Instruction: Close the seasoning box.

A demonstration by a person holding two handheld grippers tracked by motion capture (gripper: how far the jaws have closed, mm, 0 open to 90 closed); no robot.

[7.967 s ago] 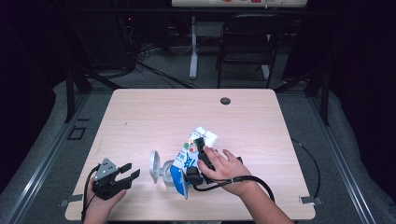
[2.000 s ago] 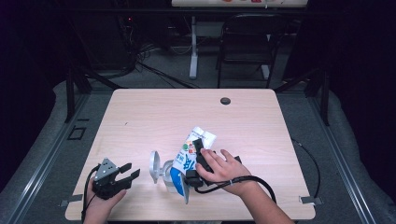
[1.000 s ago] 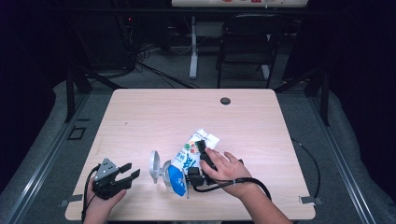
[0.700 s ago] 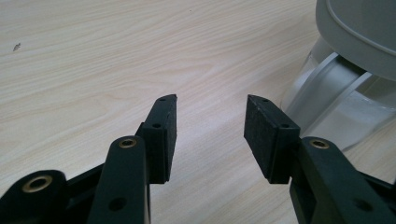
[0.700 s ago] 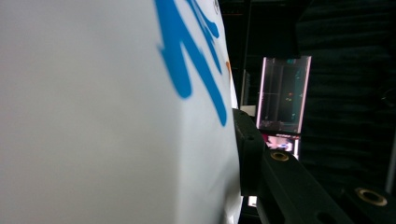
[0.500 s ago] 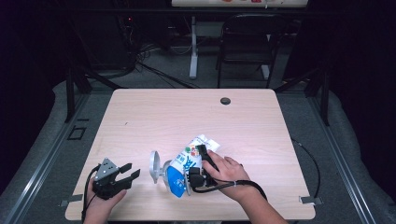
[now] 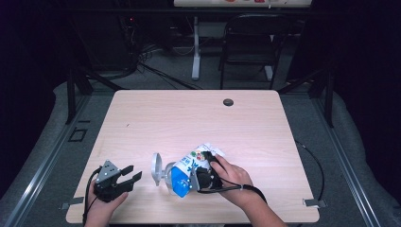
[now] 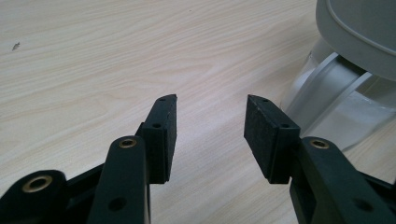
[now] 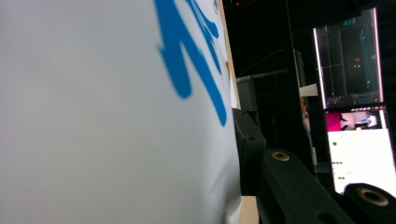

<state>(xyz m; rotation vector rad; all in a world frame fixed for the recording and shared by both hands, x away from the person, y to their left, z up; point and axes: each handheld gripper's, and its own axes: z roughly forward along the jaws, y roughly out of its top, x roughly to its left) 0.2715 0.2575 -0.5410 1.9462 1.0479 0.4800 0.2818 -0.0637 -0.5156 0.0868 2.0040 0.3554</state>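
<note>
A white snack bag (image 7: pixel 193 163) with blue print lies tilted near the table's front edge, and my right gripper (image 7: pixel 202 178) is shut on it. In the right gripper view the bag (image 9: pixel 116 116) is pressed against one black finger (image 9: pixel 250 149); the other finger is hidden behind it. The bag's blue end rests against a clear container (image 7: pixel 166 178) whose round grey lid (image 7: pixel 156 165) stands up on edge. My left gripper (image 7: pixel 128 174) sits at the front left, open and holding nothing. In its own view the left gripper (image 8: pixel 210 126) points at bare wood, with the container (image 8: pixel 336 98) just to the right.
The wooden table (image 7: pixel 189 118) has a dark cable hole (image 7: pixel 228 102) near its far edge. A black chair (image 7: pixel 248 52) and cables stand on the floor beyond. Lit screens (image 9: pixel 352 130) show in the right gripper view.
My right gripper has carried the bag down and left and tipped its blue end against the container. The left gripper has stayed where it was.
</note>
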